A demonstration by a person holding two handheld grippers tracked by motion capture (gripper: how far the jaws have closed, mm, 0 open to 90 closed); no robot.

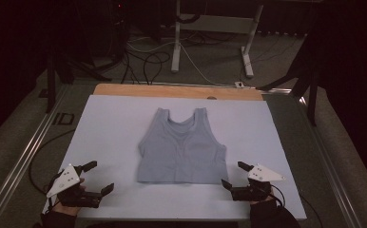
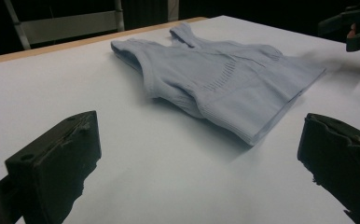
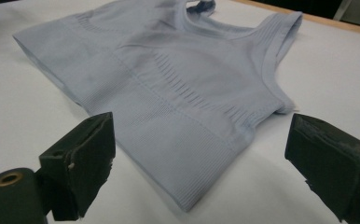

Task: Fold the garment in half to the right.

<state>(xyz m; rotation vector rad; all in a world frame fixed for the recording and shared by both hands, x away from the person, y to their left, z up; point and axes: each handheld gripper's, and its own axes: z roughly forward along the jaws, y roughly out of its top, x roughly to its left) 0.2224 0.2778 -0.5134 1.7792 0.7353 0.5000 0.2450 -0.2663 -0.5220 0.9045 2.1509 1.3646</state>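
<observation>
A pale blue cropped tank top (image 1: 182, 149) lies flat mid-tabletop (image 1: 110, 123), straps toward the far edge. The right gripper (image 1: 232, 175), jaws spread and empty, sits just beside its near right hem corner. The left gripper (image 1: 101, 176), also spread, rests near the near left corner, well apart.

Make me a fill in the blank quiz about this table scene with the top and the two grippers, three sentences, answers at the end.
1. The light blue tank top lies flat on a ____ sheet that covers the table.
2. The left gripper and the right gripper both have their jaws ____.
3. In the high view, the top's shoulder straps point ____ from the person.

Missing words: white; open; away
</observation>
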